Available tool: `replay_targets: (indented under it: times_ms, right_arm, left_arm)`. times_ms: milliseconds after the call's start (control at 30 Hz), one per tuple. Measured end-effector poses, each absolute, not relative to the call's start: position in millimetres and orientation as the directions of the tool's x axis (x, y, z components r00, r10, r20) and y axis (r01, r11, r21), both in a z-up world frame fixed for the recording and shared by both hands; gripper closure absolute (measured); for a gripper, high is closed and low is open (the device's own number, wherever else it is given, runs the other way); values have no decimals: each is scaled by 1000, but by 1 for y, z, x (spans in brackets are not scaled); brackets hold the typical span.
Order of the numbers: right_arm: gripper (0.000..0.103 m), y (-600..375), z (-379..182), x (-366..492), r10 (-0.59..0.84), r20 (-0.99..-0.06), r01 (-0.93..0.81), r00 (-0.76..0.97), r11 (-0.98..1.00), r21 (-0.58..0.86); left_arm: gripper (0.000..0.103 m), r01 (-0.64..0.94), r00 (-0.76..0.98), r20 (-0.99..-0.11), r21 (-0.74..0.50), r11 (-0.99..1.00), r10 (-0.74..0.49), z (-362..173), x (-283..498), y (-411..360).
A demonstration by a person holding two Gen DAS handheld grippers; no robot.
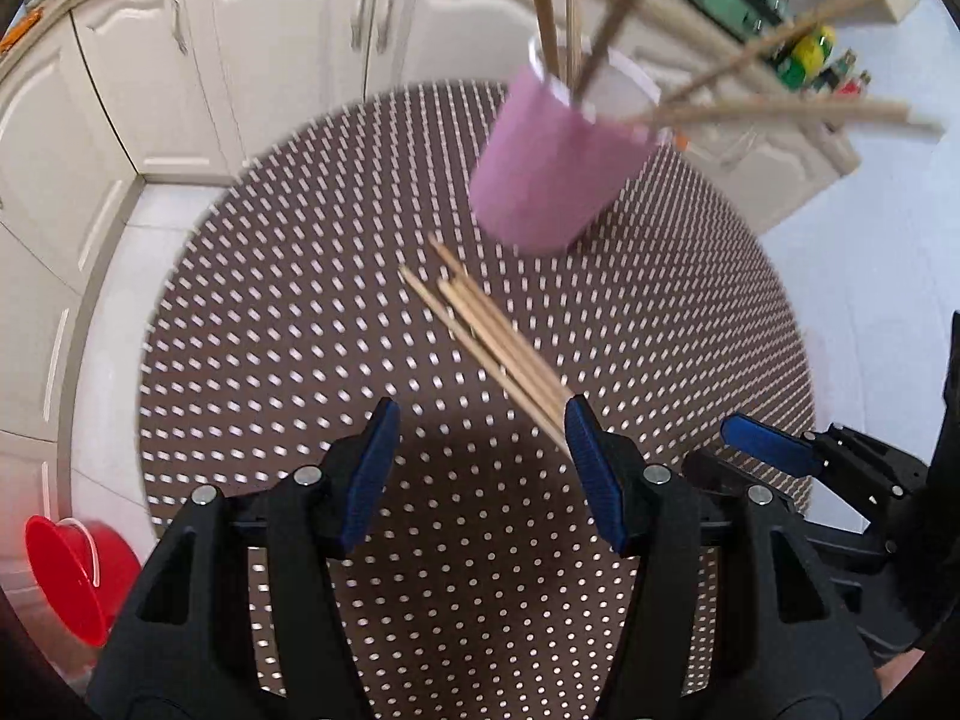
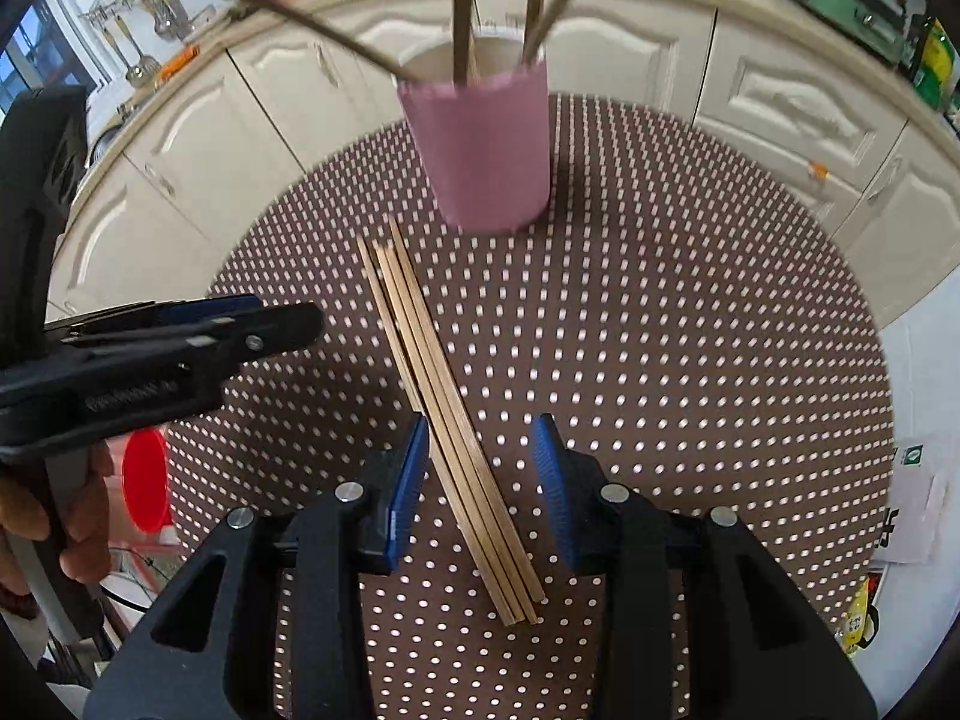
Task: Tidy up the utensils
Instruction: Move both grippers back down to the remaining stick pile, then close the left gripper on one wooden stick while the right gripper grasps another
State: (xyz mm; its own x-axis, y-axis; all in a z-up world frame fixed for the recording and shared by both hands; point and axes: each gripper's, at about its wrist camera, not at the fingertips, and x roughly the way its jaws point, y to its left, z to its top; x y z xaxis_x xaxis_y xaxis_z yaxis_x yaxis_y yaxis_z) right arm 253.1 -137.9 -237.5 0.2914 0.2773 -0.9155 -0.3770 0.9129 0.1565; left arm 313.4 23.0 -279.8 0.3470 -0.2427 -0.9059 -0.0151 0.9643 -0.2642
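Note:
A pink cup (image 1: 555, 165) (image 2: 486, 150) stands on the round brown dotted table (image 1: 300, 330) (image 2: 690, 330) and holds several wooden chopsticks (image 1: 546, 6) (image 2: 462, 6) that lean outward. A bundle of several loose chopsticks (image 1: 498, 348) (image 2: 444, 414) lies flat on the table in front of the cup. My left gripper (image 1: 480, 468) is open and empty, just left of the bundle's near end. My right gripper (image 2: 480, 492) is open, its jaws on either side of the bundle above the table. The right gripper also shows in the left wrist view (image 1: 774, 450), and the left gripper in the right wrist view (image 2: 282, 324).
White kitchen cabinets (image 1: 270, 48) (image 2: 780, 84) curve around behind the table. A red bucket (image 1: 72, 576) (image 2: 147, 480) sits on the floor at the left. A green appliance and bottles (image 1: 804, 48) stand on the counter. A hand (image 2: 54, 516) holds the left gripper.

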Motion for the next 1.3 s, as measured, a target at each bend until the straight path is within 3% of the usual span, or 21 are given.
replay_targets:
  times_ms: [267, 500, 1067, 1300]
  right_arm:
    - [69, -150, -259, 260, 288, -924, -375, 250, 909, 182]
    - [69, -151, -263, 273, 306, -922, -393, 237, 898, 197]
    - [69, -120, -281, 307, 345, -921, -489, 182, 844, 219]
    - [70, -104, -291, 324, 332, -928, -516, 170, 832, 203]
  left_arm:
    - [46, -46, 273, -940, -223, 974, -202, -324, 329, -3]
    - [45, 21, 280, -955, -95, 995, -97, -327, 341, -28]
    - [47, 70, 245, -966, -65, 995, -80, -328, 355, 7]
    - [66, 8, 246, -958, -147, 989, -144, -332, 367, 40]
